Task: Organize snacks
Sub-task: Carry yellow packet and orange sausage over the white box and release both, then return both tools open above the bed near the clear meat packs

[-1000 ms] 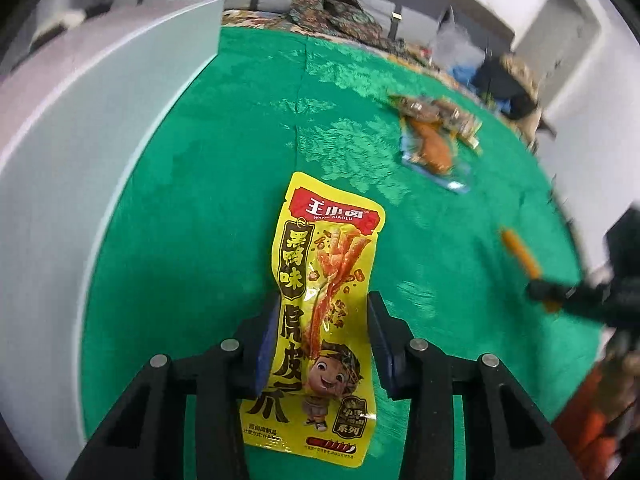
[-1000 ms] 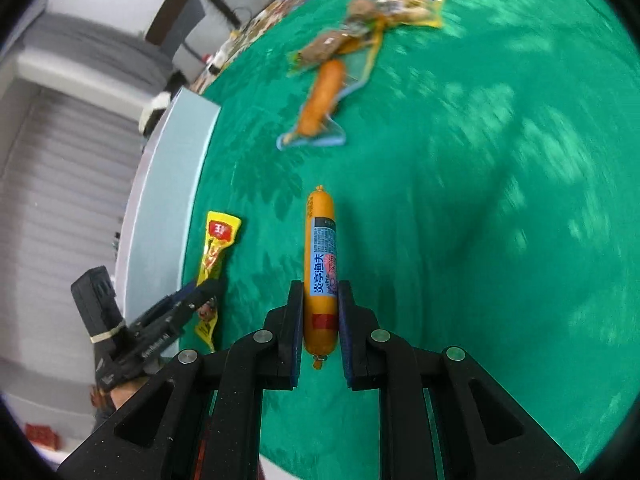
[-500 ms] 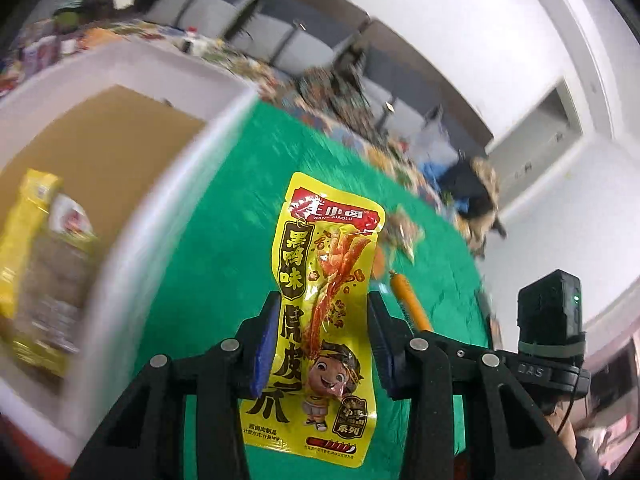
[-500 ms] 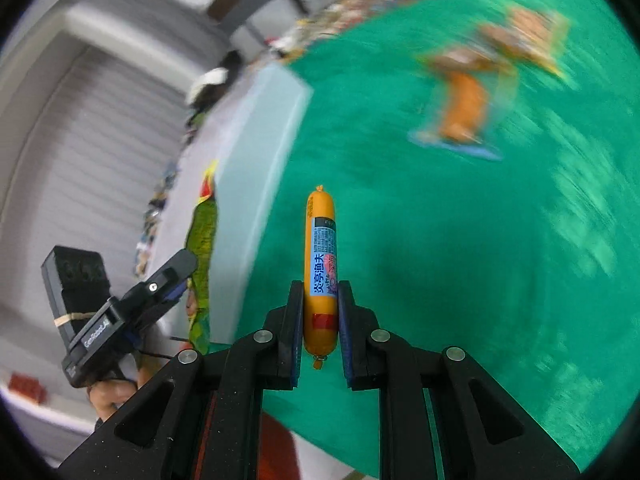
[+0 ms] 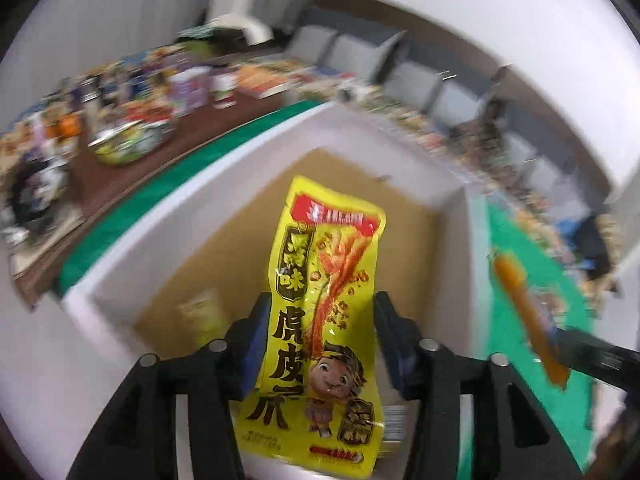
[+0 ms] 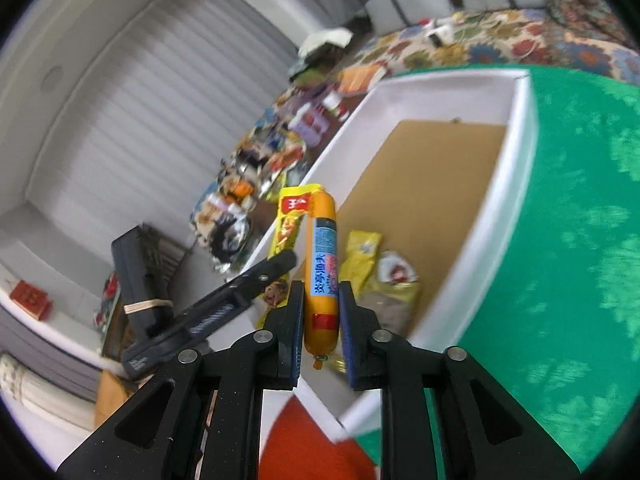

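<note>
A yellow snack packet (image 5: 316, 360) with red print stands upright between the fingers of my left gripper (image 5: 322, 300). Its jaws are opening, and the pads stand just off the packet's edges. The packet hangs over the brown floor of a white box (image 5: 192, 200). My right gripper (image 6: 321, 286) has an orange sausage (image 6: 320, 240) with a blue label between its pads. Those jaws are beginning to open, and the pads look in contact. The sausage is above the box's near end (image 6: 516, 184), beside the yellow packet (image 6: 290, 216) and a left finger (image 6: 240, 284).
Two snack packets (image 6: 362, 256) (image 6: 394, 276) lie in the box's near end. Green cloth (image 6: 580, 240) covers the table on the right of the box. A table crowded with jars and snacks (image 5: 140, 120) stands beyond the box, and chairs line the far wall.
Both grippers have swung up from over the green cloth to above the white box, carrying packet and sausage. The left fingers now stand wider apart around the packet.
</note>
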A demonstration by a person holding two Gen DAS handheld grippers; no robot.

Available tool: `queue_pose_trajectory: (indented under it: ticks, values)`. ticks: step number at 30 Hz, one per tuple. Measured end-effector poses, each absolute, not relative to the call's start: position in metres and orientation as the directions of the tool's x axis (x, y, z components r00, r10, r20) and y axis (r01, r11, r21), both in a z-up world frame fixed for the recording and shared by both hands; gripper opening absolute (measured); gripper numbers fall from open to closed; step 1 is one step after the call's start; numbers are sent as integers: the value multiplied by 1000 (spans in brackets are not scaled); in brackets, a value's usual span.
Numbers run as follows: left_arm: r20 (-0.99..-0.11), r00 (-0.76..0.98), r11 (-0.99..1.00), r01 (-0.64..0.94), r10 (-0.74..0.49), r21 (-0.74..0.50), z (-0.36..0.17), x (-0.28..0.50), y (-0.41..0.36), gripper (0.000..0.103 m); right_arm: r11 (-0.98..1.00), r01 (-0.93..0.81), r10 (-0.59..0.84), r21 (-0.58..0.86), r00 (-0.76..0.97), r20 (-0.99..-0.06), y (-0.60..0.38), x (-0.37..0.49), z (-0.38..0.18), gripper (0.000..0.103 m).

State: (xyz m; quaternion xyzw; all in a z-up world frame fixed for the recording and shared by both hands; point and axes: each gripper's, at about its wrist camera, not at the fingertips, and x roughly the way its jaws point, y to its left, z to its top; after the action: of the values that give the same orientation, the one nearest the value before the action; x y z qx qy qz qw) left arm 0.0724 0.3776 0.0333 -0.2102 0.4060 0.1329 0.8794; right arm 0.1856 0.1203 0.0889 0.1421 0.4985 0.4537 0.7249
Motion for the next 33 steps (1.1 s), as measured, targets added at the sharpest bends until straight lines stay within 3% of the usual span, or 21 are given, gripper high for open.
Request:
queue_pose_trajectory:
  ticks: [1,2,4,7,9,14,19,22,27,33]
  values:
    - [-783,617,867,-430,80,-251,25,69,382,68,543,-516,798,662,73,-598,126,184,84,36]
    - [-790,607,859,-448,87,-249,18,64,385,70,539,-512,797,669,54,-601,130,181,80,56]
    - [-783,616,838,-469,84,-279,10,51,386,80,547,-506,798,667,72,-599,122,178,76,60]
    - [-764,640,827,-469,77,-310,9,42,373,82,610,-546,749,574,162,-642,92,171,72,63]
    - [-749,661,839,-432,45,-331,16,46,359,84,684,-555,680,473,250,-689,57,168,59,70]
    - [-688,724,896,-279,-40,-346,41,59,284,103,880,-442,380,175,433,-817,-51,164,-4,71]
    - [-669,714,919,-95,-205,-383,49,84,193,103,982,-188,87,-21,545,-834,-191,158,-40,71]
    - [-710,651,933,-8,-268,-360,31,105,129,103,996,-47,-40,-81,568,-822,-255,157,-47,71]
    - [-794,560,969,78,-236,-233,-22,138,50,103,992,88,-124,-90,557,-821,-316,168,-58,71]
    - [-834,537,992,50,-128,-120,-69,171,20,103,991,124,-112,-47,587,-802,-337,163,-60,78]
